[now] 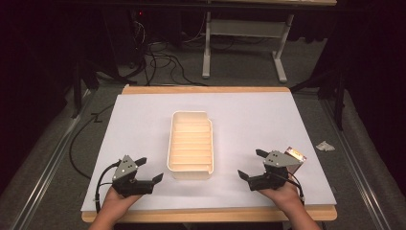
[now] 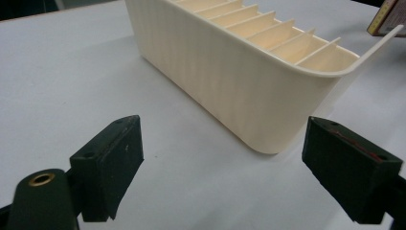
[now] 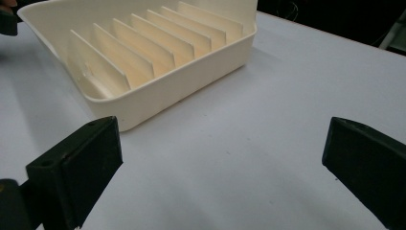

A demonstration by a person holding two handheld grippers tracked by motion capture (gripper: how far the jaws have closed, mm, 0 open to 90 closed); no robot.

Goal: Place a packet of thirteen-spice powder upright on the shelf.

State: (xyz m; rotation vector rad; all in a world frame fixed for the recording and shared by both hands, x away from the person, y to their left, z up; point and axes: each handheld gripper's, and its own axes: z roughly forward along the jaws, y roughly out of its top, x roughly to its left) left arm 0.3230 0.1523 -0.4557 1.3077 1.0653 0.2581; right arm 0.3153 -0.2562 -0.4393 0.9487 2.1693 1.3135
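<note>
nothing picked up yet, rack sitting in the middle

since both tongs are wide open with nothing between the jaws, i'd say this is right at the start and pretty much all the work is left. left tongs sit near the front edge of the table, on the near left of the cream slotted rack, and right tongs mirror them on the near right. neither touches the rack; in the left gripper view its rounded near corner is close ahead of the jaws but apart from them. the slots look empty as far as i can see. a small flat card or packet lies just beyond the right tongs, so my guess is that's what goes in the rack, can't say for sure.

surface is a white sheet over a wooden table, clean and flat. room is dark: grey carpet, black cables on the floor behind, legs of another white bench, and a crumpled scrap on the floor at right.
</note>
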